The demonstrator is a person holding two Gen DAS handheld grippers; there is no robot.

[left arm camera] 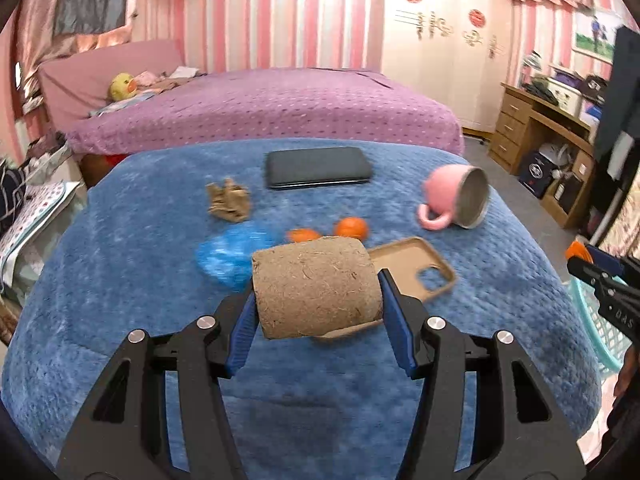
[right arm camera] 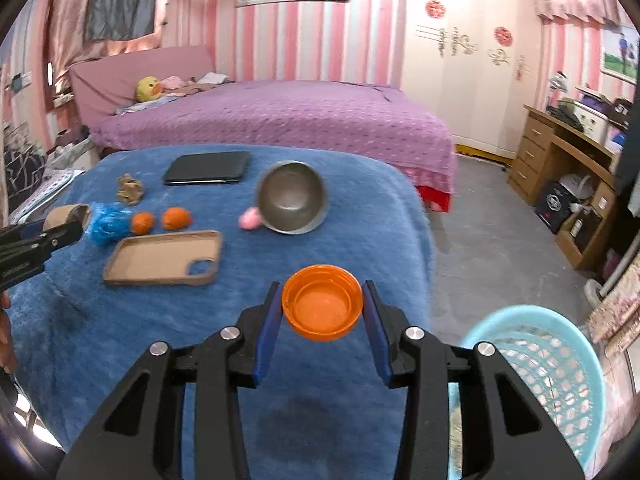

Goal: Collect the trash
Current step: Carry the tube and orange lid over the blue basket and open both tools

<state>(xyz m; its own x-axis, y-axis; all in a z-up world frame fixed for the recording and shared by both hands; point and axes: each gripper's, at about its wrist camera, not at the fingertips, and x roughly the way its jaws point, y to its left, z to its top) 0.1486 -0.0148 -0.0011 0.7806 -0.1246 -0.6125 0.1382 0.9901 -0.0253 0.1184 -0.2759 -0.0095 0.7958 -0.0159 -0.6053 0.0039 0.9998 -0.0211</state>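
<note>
A blue fleecy blanket [right arm camera: 340, 240] covers the work surface in a pink-striped bedroom, with a purple bed [right arm camera: 280, 120] behind it, a wooden desk [right arm camera: 560, 160] at the right and a turquoise basket [right arm camera: 560, 360] on the grey floor beside the surface. The left gripper [left arm camera: 318, 292] is clamped on a brown cardboard tube [left arm camera: 316, 286], held above the blanket. The right gripper [right arm camera: 322, 308] grasps an orange lid [right arm camera: 322, 306] near the blanket's right edge, while a phone case [right arm camera: 164, 258], two tangerines [right arm camera: 176, 218], a blue wad [right arm camera: 106, 220], crumpled brown paper [right arm camera: 130, 189], a dark tablet [right arm camera: 208, 168] and a tipped pink mug [right arm camera: 292, 198] lie on the blanket.
</note>
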